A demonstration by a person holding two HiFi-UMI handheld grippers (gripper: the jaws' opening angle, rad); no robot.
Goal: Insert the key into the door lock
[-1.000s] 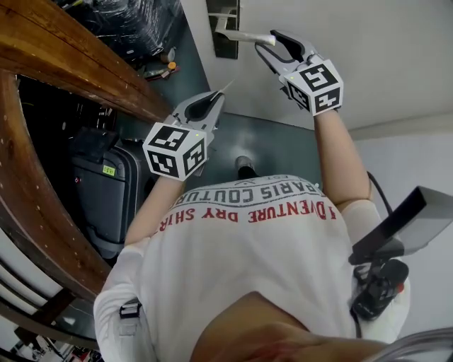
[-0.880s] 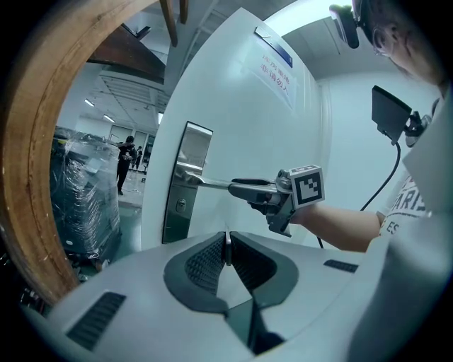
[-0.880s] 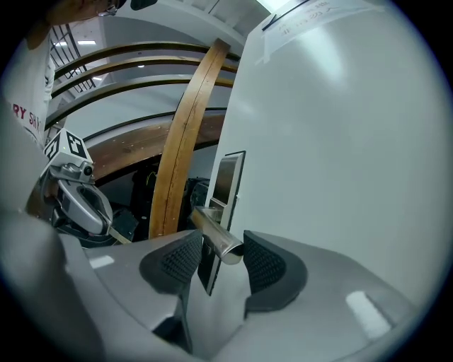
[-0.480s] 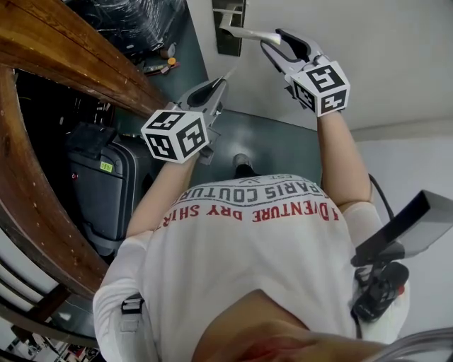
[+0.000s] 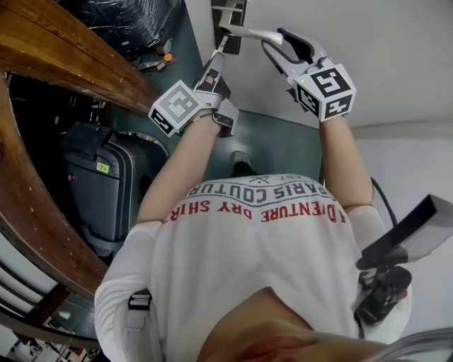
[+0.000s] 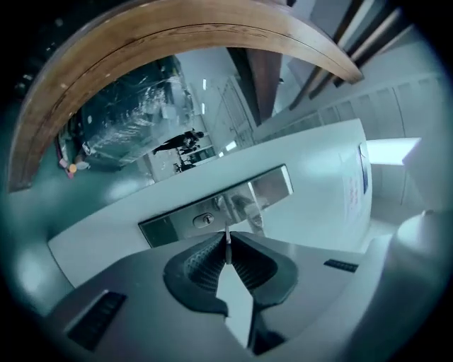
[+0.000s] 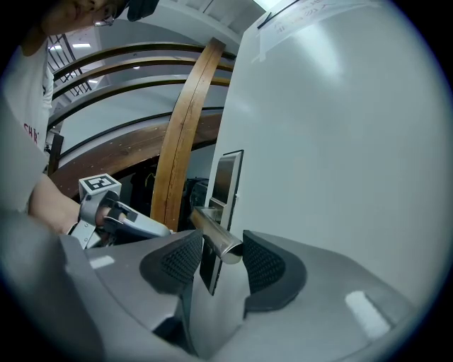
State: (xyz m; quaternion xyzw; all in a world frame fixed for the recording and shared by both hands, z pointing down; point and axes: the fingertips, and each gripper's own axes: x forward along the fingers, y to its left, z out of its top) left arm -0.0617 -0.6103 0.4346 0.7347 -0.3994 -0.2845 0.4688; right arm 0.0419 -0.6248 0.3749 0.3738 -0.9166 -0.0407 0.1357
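A steel lock plate is set in the white door, with its keyhole beside the lever handle. My left gripper is shut on a thin metal key. The key tip points at the plate, just short of it and in line with the keyhole. My right gripper holds the free end of the lever handle between its pads. From the right gripper view, the left gripper shows low down beside the plate.
A curved wooden rail runs along the left. Under it stands a dark suitcase, with plastic-wrapped goods farther back. A dark flat device juts out at the person's right side. Grey floor lies below the door.
My left gripper has moved up and forward with the key, from waist height to just in front of the lock plate, and has rolled over. The right gripper stays on the handle.
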